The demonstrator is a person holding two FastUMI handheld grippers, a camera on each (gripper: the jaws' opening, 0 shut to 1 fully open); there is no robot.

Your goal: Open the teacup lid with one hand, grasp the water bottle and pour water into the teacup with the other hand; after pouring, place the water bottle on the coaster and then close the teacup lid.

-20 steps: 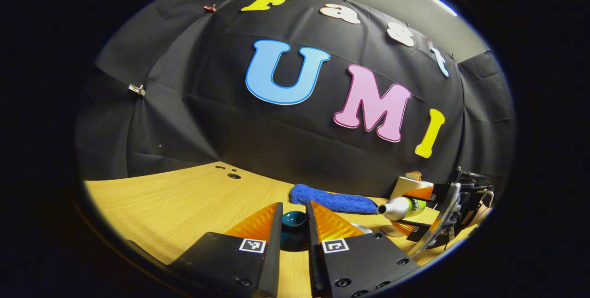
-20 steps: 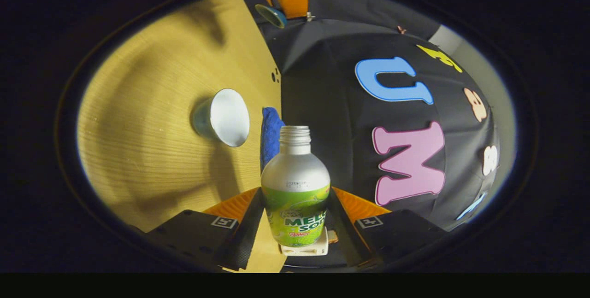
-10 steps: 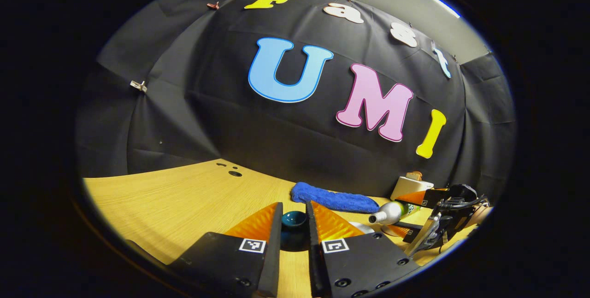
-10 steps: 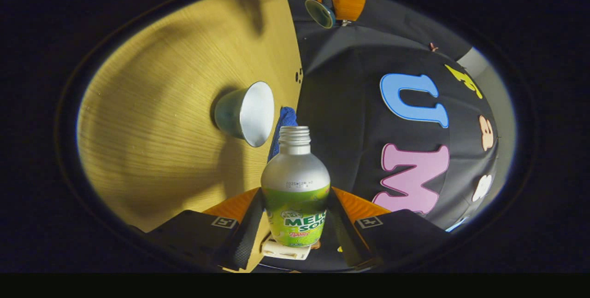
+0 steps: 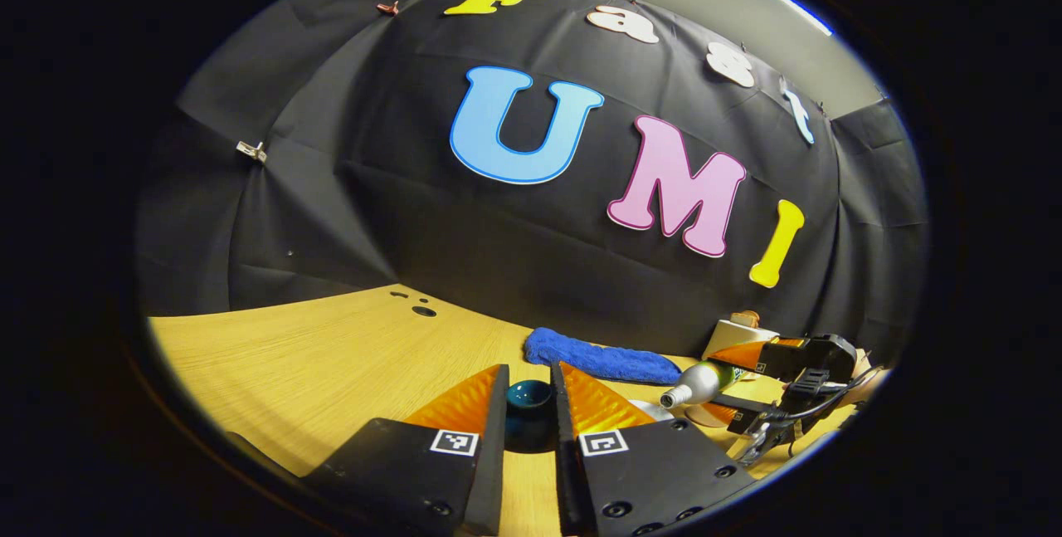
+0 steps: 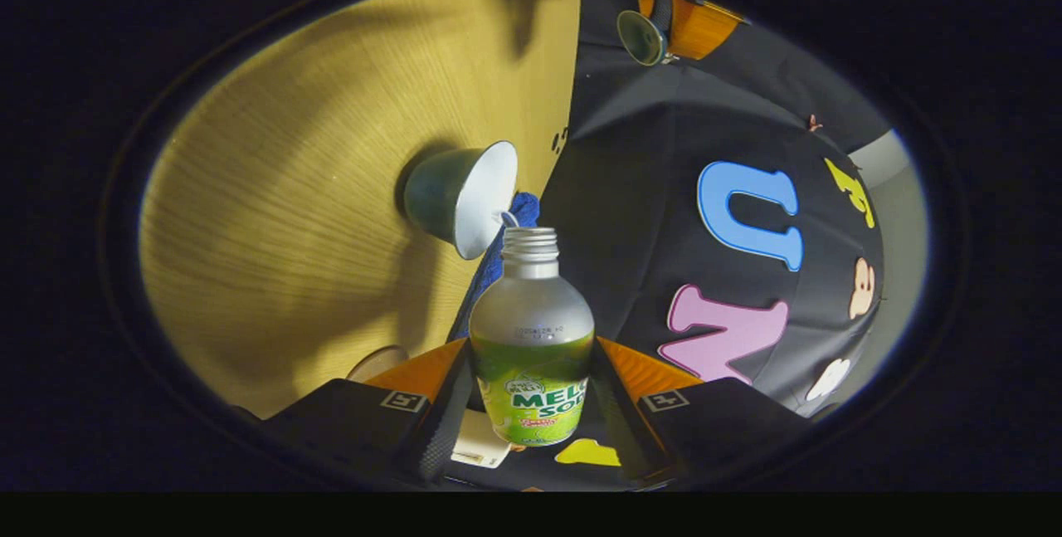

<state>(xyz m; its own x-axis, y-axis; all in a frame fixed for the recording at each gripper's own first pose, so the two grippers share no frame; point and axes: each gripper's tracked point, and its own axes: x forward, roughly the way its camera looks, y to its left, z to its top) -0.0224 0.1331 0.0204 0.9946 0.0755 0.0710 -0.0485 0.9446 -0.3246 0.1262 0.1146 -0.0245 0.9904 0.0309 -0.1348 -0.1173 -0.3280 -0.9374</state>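
Note:
My left gripper (image 5: 529, 378) is shut on the dark teal teacup lid (image 5: 529, 397), holding it above the wooden table (image 5: 315, 363). That lid (image 6: 640, 36) also appears far off at the top of the right gripper view. My right gripper (image 6: 531, 348) is shut on the silver and green water bottle (image 6: 531, 329), which is uncapped and tipped sideways. Its mouth sits at the rim of the open teacup (image 6: 461, 198), teal outside and white inside. A thin trickle shows at the mouth. The bottle (image 5: 699, 385) and right gripper (image 5: 751, 388) also show low right. A round coaster (image 6: 377, 363) lies near the bottle's base.
A folded blue cloth (image 5: 599, 359) lies along the back of the table, just behind the teacup. A white box (image 5: 737, 331) stands at the back right. Small holes (image 5: 421, 310) mark the tabletop at the far left.
The right gripper has tipped the bottle further and brought its mouth up to the teacup's rim. The left gripper has kept the lid almost still.

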